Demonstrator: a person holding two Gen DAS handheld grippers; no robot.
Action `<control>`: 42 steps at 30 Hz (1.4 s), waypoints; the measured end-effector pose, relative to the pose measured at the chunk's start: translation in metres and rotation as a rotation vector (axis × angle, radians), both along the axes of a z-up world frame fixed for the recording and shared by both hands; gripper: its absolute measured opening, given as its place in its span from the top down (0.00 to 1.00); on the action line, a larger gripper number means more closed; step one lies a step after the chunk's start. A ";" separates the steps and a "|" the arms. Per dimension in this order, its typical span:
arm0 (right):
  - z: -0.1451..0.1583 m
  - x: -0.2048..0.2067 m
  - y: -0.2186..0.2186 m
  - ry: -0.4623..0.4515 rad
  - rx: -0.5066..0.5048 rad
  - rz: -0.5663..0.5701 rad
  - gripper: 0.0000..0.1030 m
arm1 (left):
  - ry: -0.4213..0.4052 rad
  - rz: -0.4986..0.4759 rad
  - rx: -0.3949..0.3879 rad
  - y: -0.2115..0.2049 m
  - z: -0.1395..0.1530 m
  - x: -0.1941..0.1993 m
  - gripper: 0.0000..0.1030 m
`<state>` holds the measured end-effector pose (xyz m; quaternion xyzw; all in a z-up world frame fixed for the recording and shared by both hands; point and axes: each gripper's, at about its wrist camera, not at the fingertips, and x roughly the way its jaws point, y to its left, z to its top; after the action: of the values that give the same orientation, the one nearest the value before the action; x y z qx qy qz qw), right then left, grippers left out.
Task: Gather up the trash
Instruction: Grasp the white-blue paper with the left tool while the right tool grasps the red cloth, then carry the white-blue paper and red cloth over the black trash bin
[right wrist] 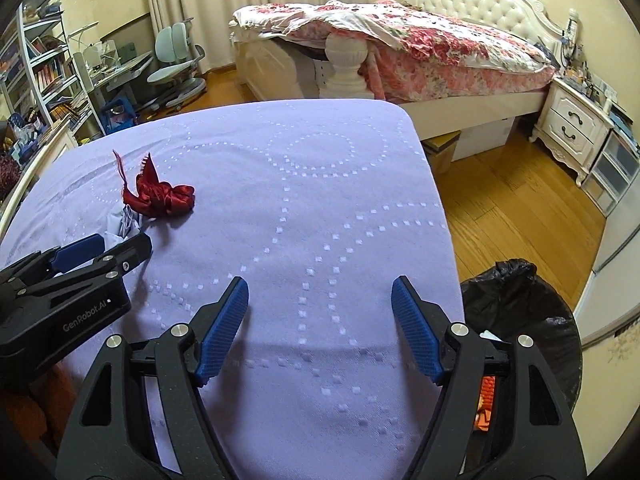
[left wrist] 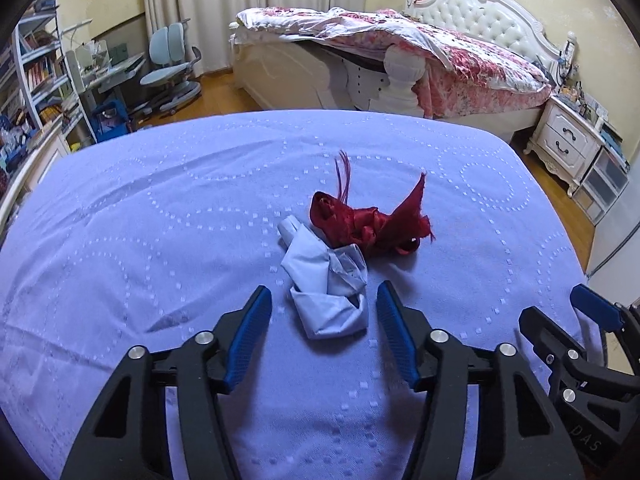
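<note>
Blue-padded fingers of the left gripper stand spread on either side of a crumpled pale-blue wrapper, whose near end lies between the tips; the pads do not seem to touch it, though the fisheye makes that hard to judge. Just beyond the wrapper, touching its far end, lies a bunched dark-red satin ribbon with frayed threads sticking up. Both rest on a lavender quilted bedspread. To the right of the left gripper, the right gripper has its jaws spread wide over bare bedspread, with nothing between them. Beside its right finger, below the mattress edge, sits a bin lined with a black bag on the wooden floor.
</note>
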<state>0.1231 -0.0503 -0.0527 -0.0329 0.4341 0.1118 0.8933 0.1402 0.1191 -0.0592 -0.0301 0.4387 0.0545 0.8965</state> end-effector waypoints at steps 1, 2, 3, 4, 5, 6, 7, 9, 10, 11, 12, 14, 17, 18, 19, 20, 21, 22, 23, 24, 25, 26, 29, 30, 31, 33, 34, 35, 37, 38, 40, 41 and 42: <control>0.000 0.001 0.000 0.000 0.000 0.002 0.29 | -0.003 -0.007 0.004 0.000 0.000 0.000 0.55; 0.000 0.001 0.002 0.000 0.000 0.004 0.29 | -0.009 -0.017 0.012 0.000 0.000 0.000 0.59; 0.000 0.002 0.005 0.001 -0.001 0.008 0.29 | -0.010 -0.024 0.014 0.001 0.000 0.001 0.62; 0.000 0.002 0.005 0.001 -0.001 0.010 0.29 | -0.013 -0.033 0.006 0.002 0.001 -0.001 0.62; 0.000 0.002 0.006 0.001 -0.001 0.012 0.29 | -0.014 -0.036 -0.004 0.004 0.001 -0.001 0.62; 0.000 0.002 0.008 0.001 -0.001 0.016 0.29 | -0.017 -0.039 -0.012 0.006 0.001 -0.002 0.62; 0.000 0.003 0.012 0.002 -0.001 0.023 0.29 | -0.018 -0.041 -0.013 0.008 0.002 -0.003 0.62; -0.001 0.004 0.016 0.003 -0.001 0.034 0.29 | -0.021 -0.039 -0.013 0.014 0.002 -0.007 0.62; -0.001 0.004 0.020 0.005 0.001 0.043 0.29 | -0.023 -0.035 -0.014 0.018 0.002 -0.010 0.62; -0.001 0.004 0.026 0.005 0.000 0.054 0.29 | -0.025 -0.029 -0.012 0.022 0.003 -0.012 0.62; -0.002 0.004 0.031 0.006 -0.002 0.066 0.29 | -0.026 -0.022 -0.011 0.025 0.003 -0.012 0.62; -0.002 0.003 0.037 0.008 -0.003 0.080 0.29 | -0.027 0.000 -0.011 0.037 0.003 -0.016 0.62; -0.003 0.004 0.056 0.012 -0.003 0.117 0.27 | -0.025 0.029 -0.008 0.056 0.003 -0.018 0.62; -0.004 0.004 0.058 0.012 -0.003 0.120 0.25 | -0.023 0.040 -0.008 0.062 0.003 -0.019 0.62; -0.004 0.006 0.066 0.012 -0.006 0.131 0.25 | -0.022 0.047 -0.009 0.066 0.002 -0.019 0.62; -0.005 0.006 0.072 0.012 -0.008 0.137 0.25 | -0.021 0.057 -0.011 0.072 0.002 -0.020 0.62; -0.005 0.010 0.080 0.013 -0.005 0.146 0.25 | -0.021 0.066 -0.013 0.078 0.002 -0.021 0.62; -0.005 0.011 0.084 0.013 -0.004 0.148 0.25 | -0.022 0.074 -0.014 0.082 0.002 -0.021 0.62; -0.006 0.015 0.091 0.014 -0.006 0.152 0.25 | -0.022 0.078 -0.016 0.085 0.002 -0.021 0.62; -0.006 0.017 0.097 0.012 -0.009 0.155 0.25 | -0.023 0.083 -0.019 0.089 0.002 -0.021 0.62; -0.007 0.018 0.101 0.012 -0.011 0.157 0.25 | -0.024 0.086 -0.020 0.091 0.002 -0.021 0.62; -0.007 0.022 0.106 0.012 -0.016 0.159 0.25 | -0.024 0.088 -0.025 0.094 0.002 -0.021 0.62; -0.008 0.028 0.118 0.012 -0.023 0.157 0.25 | -0.027 0.091 -0.030 0.098 0.002 -0.019 0.62; -0.008 0.032 0.122 0.012 -0.028 0.152 0.25 | -0.028 0.092 -0.032 0.099 0.002 -0.019 0.62; -0.008 0.033 0.125 0.012 -0.031 0.150 0.25 | -0.029 0.094 -0.033 0.100 0.002 -0.018 0.62; -0.008 0.037 0.128 0.011 -0.034 0.142 0.25 | -0.030 0.098 -0.038 0.102 0.002 -0.017 0.62; -0.009 0.037 0.129 0.010 -0.035 0.139 0.26 | -0.031 0.101 -0.042 0.104 0.002 -0.016 0.62; -0.008 0.036 0.130 0.007 -0.037 0.134 0.27 | -0.032 0.105 -0.045 0.105 0.002 -0.016 0.62; -0.007 0.036 0.129 0.000 -0.038 0.133 0.43 | -0.031 0.108 -0.051 0.107 0.002 -0.015 0.62; -0.007 0.037 0.128 -0.002 -0.040 0.134 0.47 | -0.031 0.107 -0.051 0.108 0.002 -0.015 0.62; -0.006 0.036 0.125 -0.003 -0.036 0.141 0.55 | -0.032 0.103 -0.045 0.106 0.002 -0.017 0.62; -0.006 0.034 0.124 -0.003 -0.033 0.144 0.57 | -0.033 0.101 -0.042 0.106 0.003 -0.018 0.62; -0.005 0.035 0.122 -0.002 -0.032 0.145 0.60 | -0.035 0.098 -0.037 0.104 0.003 -0.019 0.62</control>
<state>0.1581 0.0715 -0.0574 -0.0787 0.4313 0.1690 0.8827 0.1213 0.2231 -0.0558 -0.0691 0.4217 0.0899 0.8996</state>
